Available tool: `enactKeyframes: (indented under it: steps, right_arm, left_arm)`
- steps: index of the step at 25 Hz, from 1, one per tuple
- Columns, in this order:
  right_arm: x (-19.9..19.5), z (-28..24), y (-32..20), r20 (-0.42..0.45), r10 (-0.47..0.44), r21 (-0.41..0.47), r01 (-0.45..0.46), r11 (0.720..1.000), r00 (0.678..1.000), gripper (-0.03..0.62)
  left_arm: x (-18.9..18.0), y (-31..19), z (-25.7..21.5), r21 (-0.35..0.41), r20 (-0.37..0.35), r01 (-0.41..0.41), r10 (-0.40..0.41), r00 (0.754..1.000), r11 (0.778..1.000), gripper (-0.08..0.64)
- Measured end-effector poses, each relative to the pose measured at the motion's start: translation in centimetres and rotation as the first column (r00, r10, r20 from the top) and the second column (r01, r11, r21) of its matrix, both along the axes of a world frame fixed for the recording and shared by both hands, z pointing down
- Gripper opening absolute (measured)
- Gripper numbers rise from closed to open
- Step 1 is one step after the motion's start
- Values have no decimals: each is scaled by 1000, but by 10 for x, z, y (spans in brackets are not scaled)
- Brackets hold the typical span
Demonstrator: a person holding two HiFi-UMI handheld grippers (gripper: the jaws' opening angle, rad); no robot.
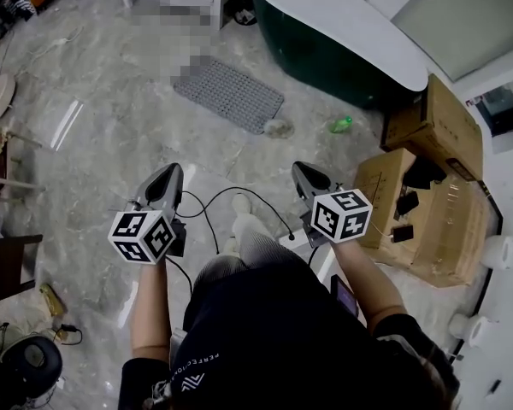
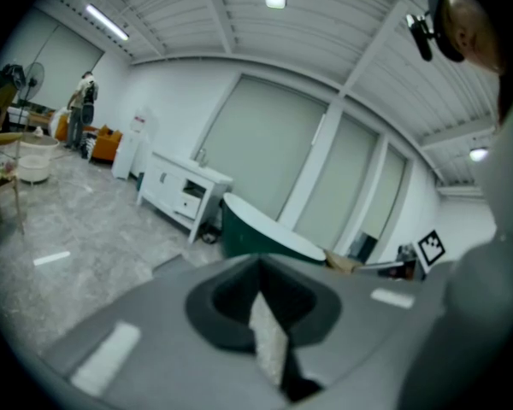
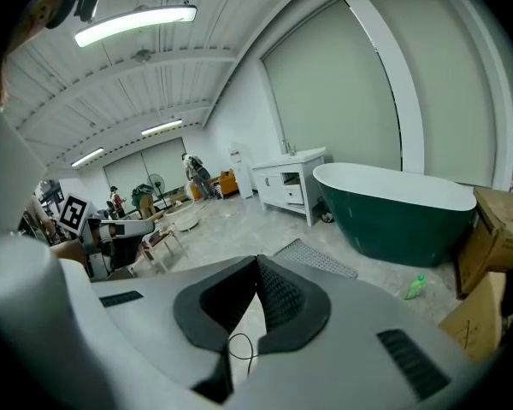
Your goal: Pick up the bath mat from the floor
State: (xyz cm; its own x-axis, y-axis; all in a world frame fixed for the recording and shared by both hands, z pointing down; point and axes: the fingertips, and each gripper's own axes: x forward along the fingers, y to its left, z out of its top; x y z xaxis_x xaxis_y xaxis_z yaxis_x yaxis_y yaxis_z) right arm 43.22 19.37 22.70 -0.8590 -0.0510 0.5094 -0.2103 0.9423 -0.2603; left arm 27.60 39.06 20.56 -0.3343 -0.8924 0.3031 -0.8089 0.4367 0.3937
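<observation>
1. The left gripper (image 1: 169, 174) has its jaws pressed together with nothing between them. If it reached the bath mat (image 1: 228, 94) like this, it would probably only nudge the edge and slide the mat over the smooth stone floor (image 1: 94, 156) rather than take hold.
2. A black cable (image 1: 207, 216) loops on the floor by the person's feet, between the two grippers. A step toward the mat could catch it.
3. The right gripper (image 1: 304, 171) is likewise closed and empty. A green bottle (image 1: 341, 125) lies on its side of the mat, and a small pale object, too blurred to identify, sits just beside the mat's near right corner. A low sweep from the right could knock either.
4. The mat lies flat on the floor, well ahead of both grippers and roughly between their lines of aim, near the dark green bathtub (image 1: 325, 58). Neither gripper touches it.
</observation>
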Motion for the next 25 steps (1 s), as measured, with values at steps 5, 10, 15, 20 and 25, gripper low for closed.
enactKeyframes:
  steps: [5,10,15,20,25]
  right_arm:
    - [-38,11,-19,12,-7,-19,7,1000,1000,0]
    - [-102,13,-41,45,-20,-55,22,998,999,0]
    - [-153,12,-56,57,-56,-75,60,995,997,0]
    - [-187,14,-76,59,-60,-73,64,995,996,0]
    - [-206,23,-98,38,-48,-82,51,995,998,0]
  left_arm:
    - [-28,-15,10,-1,-1,14,-14,1000,1000,6]
    - [-73,-32,9,-16,2,48,-48,999,999,6]
    - [-115,-50,-2,-32,33,73,-72,997,997,6]
    - [-153,-68,-3,-31,46,87,-85,995,996,6]
    - [-184,-99,0,-17,38,66,-66,997,998,6]
